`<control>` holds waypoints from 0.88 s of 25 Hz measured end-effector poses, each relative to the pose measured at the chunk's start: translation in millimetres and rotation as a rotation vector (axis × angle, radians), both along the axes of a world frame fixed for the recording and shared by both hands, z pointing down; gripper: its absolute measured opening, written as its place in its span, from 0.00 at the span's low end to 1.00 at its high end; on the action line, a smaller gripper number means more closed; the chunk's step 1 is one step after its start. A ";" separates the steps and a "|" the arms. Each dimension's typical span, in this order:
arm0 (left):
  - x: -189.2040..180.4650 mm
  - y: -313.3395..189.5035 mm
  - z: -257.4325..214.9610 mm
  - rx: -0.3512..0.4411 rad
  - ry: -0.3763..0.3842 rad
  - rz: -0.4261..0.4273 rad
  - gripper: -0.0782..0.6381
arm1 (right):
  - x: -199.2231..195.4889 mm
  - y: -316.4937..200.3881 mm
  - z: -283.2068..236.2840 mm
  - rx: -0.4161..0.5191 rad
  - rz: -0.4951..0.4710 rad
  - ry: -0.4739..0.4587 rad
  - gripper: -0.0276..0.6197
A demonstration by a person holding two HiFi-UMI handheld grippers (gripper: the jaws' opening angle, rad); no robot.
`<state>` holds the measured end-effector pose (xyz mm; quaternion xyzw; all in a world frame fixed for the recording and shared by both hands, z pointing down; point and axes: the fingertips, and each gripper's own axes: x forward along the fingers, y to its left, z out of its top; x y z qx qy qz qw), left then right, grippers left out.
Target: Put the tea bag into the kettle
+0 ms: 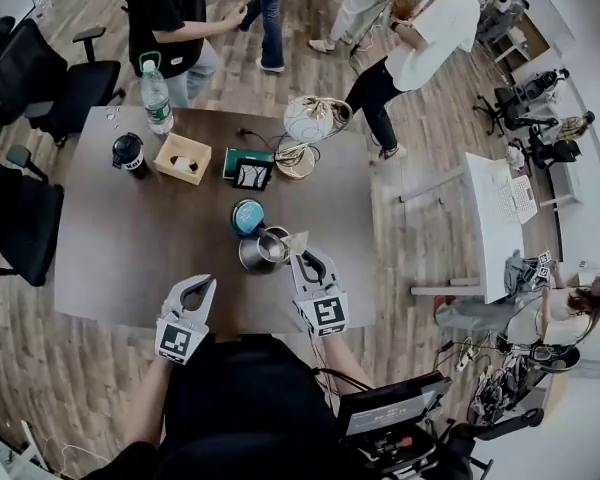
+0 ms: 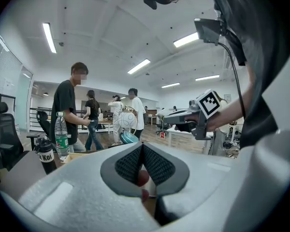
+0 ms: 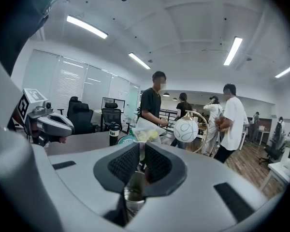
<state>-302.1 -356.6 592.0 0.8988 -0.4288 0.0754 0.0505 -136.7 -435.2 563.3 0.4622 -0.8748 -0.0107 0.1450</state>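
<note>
right tongs [image 1: 305, 261] clenched on the tea bag [image 1: 296, 240]. the pads [image 3: 124, 166] pinch its lower edge, so the pouch stands up above the tips, free to fall once let go. the bag sits at the centre of the head view, just right of the kettle [image 1: 261, 252] rim, and is not yet inside. in the right gripper view the kettle mouth shows directly below the jaws. judgement: approach nearly lined up, release not yet done.

left tongs [image 1: 197, 288] closed on nothing, tips meeting, at lower left of the head view by the near table [image 1: 120, 248] edge, apart from the kettle. likely held there to leave the opening clear, as nothing needs steadying.

lid [image 1: 247, 216] is already off, lying flat on the table just above the kettle in the frame. cannot tell whether the two touch.

materials:
- kettle: bright steel, round, open-topped, reflective wall.
- lid: teal, disc-shaped.
- tea bag: pale translucent film, crinkled, yellowish contents, pointed outline in the head view. judged light and floppy, so it may cling to a pad on release.
- pads: dark, finely ribbed, set in smooth grey shells.
- table: matte brown, flat.
</note>
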 end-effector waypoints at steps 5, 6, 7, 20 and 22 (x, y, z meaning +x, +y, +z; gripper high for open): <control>-10.9 6.5 2.6 -0.002 -0.002 -0.037 0.09 | -9.3 -7.2 7.9 -0.040 -0.027 -0.024 0.10; -11.6 7.5 3.0 0.000 -0.003 -0.039 0.09 | -9.9 -7.8 13.3 -0.056 -0.035 -0.014 0.11; -12.3 7.8 3.4 0.006 -0.006 -0.039 0.09 | -10.2 -8.8 20.7 -0.080 -0.044 -0.006 0.11; -24.8 9.6 8.8 0.001 -0.009 -0.070 0.09 | -6.9 -14.3 118.4 -0.509 -0.196 0.172 0.11; -23.4 9.8 6.5 -0.009 -0.008 -0.070 0.09 | -5.0 -13.6 125.3 -0.560 -0.212 0.197 0.11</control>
